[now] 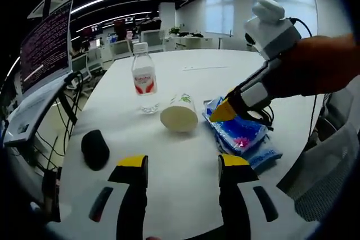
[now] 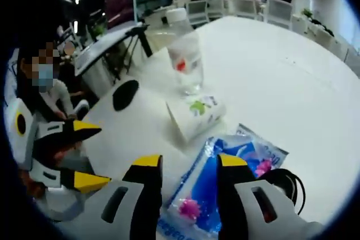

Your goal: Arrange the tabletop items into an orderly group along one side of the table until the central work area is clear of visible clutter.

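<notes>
On the white table (image 1: 185, 195) stands a clear water bottle (image 1: 144, 77) with a red label. A paper cup (image 1: 180, 115) lies on its side in front of it. Blue tissue packets (image 1: 239, 133) lie to its right, and a black oval object (image 1: 94, 149) to its left. My left gripper (image 1: 183, 164) is open over bare table, short of the cup. My right gripper (image 1: 222, 111) reaches in from the right over the packets. In the right gripper view, the right gripper (image 2: 189, 162) is open with the blue packets (image 2: 197, 192) between and below its jaws. The cup (image 2: 197, 116), bottle (image 2: 185, 60) and left gripper (image 2: 90, 155) lie beyond.
A monitor (image 1: 45, 46) on a stand with cables sits off the table's left edge. A black cable (image 2: 284, 181) is coiled beside the packets. A seated person (image 2: 48, 88) is behind the left gripper. Chairs and desks stand beyond the far edge.
</notes>
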Demonstrator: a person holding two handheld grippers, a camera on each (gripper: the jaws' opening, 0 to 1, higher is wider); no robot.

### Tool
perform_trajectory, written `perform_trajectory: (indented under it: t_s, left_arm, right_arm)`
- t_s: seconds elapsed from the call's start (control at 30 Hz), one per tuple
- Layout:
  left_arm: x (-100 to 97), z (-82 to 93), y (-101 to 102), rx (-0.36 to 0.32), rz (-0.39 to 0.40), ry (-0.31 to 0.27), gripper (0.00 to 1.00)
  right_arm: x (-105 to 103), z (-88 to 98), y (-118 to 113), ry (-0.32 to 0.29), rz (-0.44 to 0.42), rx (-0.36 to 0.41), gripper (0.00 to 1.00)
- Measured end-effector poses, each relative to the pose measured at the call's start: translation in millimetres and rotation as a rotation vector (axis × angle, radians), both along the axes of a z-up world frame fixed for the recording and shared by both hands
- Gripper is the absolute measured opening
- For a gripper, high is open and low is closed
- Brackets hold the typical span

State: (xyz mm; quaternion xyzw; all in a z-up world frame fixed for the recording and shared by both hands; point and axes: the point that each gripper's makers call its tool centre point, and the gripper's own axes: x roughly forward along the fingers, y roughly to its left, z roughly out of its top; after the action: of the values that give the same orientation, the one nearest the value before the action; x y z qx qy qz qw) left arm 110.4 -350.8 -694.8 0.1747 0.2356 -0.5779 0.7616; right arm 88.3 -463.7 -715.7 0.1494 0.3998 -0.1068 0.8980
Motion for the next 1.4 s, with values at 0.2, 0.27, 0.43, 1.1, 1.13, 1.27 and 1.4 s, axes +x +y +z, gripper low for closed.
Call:
perform_trajectory:
  t_s: [0.2,0.27,0.43,1.1,1.13,1.27,1.4]
  left_arm:
    - [0.3,0.6,0,-0.006,0.005,0.006,0.5]
    - [0.2,0.8,-1,-0.006,0.005,0.006,0.5]
    - [1.4,0.6,0,-0.004,0.011,0.005,0.5]
    - [1.0,0.1,0,0.004,0.008,-0.001,0.5]
    - [1.0,-0.1,0,0.005,0.008,-0.002,0.5]
    - [-0.2,-0.6,-1,0.008,0.003,-0.005,0.5]
    - [-1.3,-1.6,-2,0.011,-0.002,-0.004,0.5]
  right_arm:
    - [16,-7.6,-3,0.009,-0.07,0.015,0.36]
    - [22,-11.0,-4,0.006,-0.09,0.016,0.35]
    - [32,-21.1,-7,0.011,-0.132,0.034,0.35]
    - [32,-24.2,-34,0.025,-0.192,-0.061,0.14]
    - [31,-22.6,-36,0.017,-0.193,-0.063,0.13]
    - [24,-17.0,-42,-0.003,-0.205,-0.072,0.05]
    - [20,-14.3,-46,-0.018,-0.212,-0.073,0.0]
